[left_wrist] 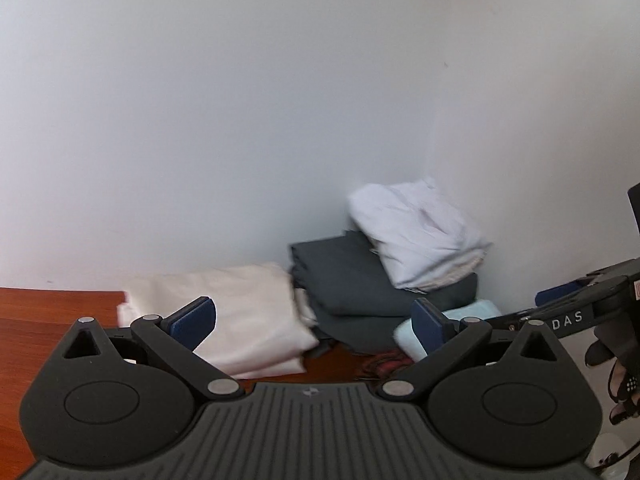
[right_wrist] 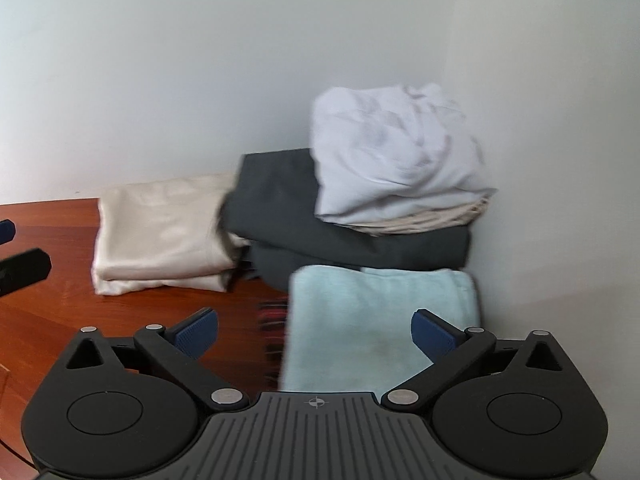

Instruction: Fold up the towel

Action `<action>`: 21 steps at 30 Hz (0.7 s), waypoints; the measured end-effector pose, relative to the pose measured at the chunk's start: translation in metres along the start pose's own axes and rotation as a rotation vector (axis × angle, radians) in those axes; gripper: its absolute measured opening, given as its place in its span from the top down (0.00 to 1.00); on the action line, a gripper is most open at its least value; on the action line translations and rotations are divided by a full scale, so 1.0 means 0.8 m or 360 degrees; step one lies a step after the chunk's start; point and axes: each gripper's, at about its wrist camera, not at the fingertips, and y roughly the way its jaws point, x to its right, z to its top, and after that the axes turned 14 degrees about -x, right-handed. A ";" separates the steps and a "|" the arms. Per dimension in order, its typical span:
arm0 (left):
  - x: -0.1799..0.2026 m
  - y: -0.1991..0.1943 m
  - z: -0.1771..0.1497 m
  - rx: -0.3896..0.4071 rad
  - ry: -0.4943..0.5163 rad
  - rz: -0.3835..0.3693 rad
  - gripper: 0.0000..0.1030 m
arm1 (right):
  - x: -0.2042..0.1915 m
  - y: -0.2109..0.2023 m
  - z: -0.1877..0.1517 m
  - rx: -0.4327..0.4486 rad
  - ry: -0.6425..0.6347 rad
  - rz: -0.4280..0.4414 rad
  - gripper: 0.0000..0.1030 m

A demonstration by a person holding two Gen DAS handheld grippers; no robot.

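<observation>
Wooden table (right_wrist: pixel 48 320) holds folded light-blue towel (right_wrist: pixel 380 320); both grippers' fingers (left_wrist: pixel 192 320) spread empty.

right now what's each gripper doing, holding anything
left gripper: open, holding nothing
right gripper: open, holding nothing, above the blue towel

Pale blue towel (right_wrist: pixel 376 320), cream cloth (right_wrist: pixel 160 232), charcoal cloth (right_wrist: pixel 288 216), white cloth (right_wrist: pixel 392 160), reddish-brown table (right_wrist: pixel 48 320).
</observation>
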 end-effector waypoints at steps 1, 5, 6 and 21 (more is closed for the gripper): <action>-0.009 -0.006 0.000 -0.0001 -0.0004 0.0020 0.00 | -0.010 -0.002 0.000 0.0005 -0.0007 0.0004 0.00; -0.049 -0.029 -0.003 -0.0024 -0.0007 0.0039 0.00 | -0.049 -0.006 0.000 0.0026 -0.0026 0.0020 0.00; -0.059 -0.034 -0.004 -0.0029 -0.0009 0.0040 0.00 | -0.059 -0.007 0.000 0.0031 -0.0030 0.0022 0.00; -0.236 -0.098 -0.037 -0.0176 0.0123 -0.0104 0.00 | -0.221 -0.006 -0.034 0.0045 0.0088 -0.0044 0.00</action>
